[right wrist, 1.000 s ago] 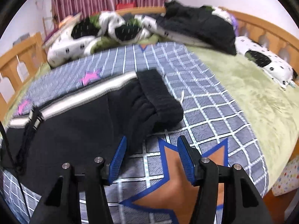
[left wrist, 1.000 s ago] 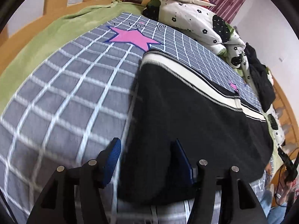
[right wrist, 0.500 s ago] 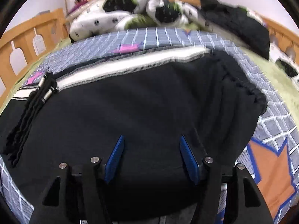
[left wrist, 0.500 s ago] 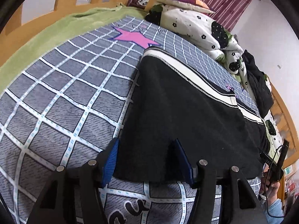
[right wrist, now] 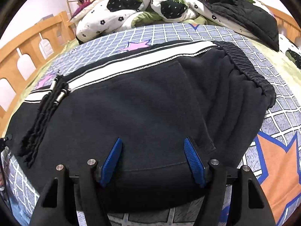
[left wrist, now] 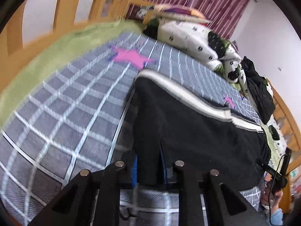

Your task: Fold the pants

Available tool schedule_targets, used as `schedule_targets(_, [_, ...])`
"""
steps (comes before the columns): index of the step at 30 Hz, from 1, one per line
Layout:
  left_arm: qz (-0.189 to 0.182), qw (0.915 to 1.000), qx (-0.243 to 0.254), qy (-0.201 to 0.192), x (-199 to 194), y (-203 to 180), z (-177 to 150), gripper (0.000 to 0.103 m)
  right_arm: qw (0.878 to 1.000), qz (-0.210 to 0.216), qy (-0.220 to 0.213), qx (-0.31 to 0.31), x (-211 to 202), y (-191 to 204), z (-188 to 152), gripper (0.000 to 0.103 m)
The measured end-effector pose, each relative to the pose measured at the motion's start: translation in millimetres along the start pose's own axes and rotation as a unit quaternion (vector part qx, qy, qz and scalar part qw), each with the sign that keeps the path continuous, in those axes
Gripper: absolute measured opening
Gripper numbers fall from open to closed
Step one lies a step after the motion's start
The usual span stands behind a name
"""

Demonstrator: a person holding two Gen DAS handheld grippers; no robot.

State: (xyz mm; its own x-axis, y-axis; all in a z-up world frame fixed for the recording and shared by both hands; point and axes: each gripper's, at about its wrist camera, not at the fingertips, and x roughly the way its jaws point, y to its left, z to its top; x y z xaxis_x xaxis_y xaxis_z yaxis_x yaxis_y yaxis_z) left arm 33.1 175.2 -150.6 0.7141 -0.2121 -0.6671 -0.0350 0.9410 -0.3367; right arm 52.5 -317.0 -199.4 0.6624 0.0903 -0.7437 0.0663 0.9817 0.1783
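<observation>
Bedroom w/ a wooden-railed bed point(right wrist: 28, 43); the grey checked blanket point(left wrist: 62, 116) with pink stars covers most of it, a crumpled spotted quilt point(right wrist: 116, 13) is heaped along the far edge.

Left gripper point(left wrist: 149, 166): its jaws have just been closing and now pinch the near edge of the black pants point(right wrist: 143, 101), cloth bunched between the blue pads, a crease running up from the pinch. That edge looks raised off the blanket near the bed's near edge (the view is smeared, so how much cloth is caught I can't tell).

Right gripper point(right wrist: 153, 160): its jaws have just been opening and stand spread, pads apart, over the pants' near hem. Cloth lies between them but isn't squeezed.

The pants lie across the middle of the blanket, already doubled by the look of it, white side stripe point(right wrist: 135, 62) toward the far edge, gathered waistband point(right wrist: 248, 71) toward the right edge, drawstring point(right wrist: 47, 103) trailing at the left.

Risks, as I judge them:
- One side lifted, the other not gripped: the pants could skew and the fold come out crooked.
- The left pinch may hold only the top layer, so the layers could slide apart and undo the earlier fold.
- The right pads may close on a thin bite and slip.
- The loose drawstring could get trapped in the fold.
</observation>
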Motion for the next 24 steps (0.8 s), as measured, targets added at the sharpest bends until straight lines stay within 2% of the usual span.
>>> schedule_targets(4, [0.005, 0.9965, 0.067, -0.049, -26.7, -57.5, 17.9, 0.016, 1.000, 0.003, -0.018, 0.001, -11.2, -4.7, -4.3, 0.064])
schedule_targets(9, [-0.048, 0.9848, 0.154, -0.065, -37.6, -148.5, 33.0, 0.015, 0.999, 0.018, -0.045, 0.015, -30.4, -21.0, -7.0, 0.063])
schedule_targets(13, [-0.097, 0.9772, 0.185, -0.037, -17.0, -209.9, 21.0, 0.015, 0.996, 0.042, -0.069, 0.028, -52.5, -39.2, -9.9, 0.063])
schedule_targets(17, [-0.120, 0.9720, 0.202, 0.003, 15.9, -249.6, -13.7, 0.015, 0.994, 0.024, -0.092, 0.050, -71.8, -59.5, -17.8, 0.063])
schedule_targets(21, [-0.124, 0.9680, 0.211, 0.057, 51.0, -262.9, -55.2, 0.014, 0.993, 0.015, -0.087, 0.083, -74.1, -78.0, -22.9, 0.063])
schedule_targets(24, [-0.124, 0.9640, 0.226, 0.067, 51.7, -258.8, -69.5, 0.016, 0.993, 0.015, -0.080, 0.089, -71.4, -80.8, -23.7, 0.063])
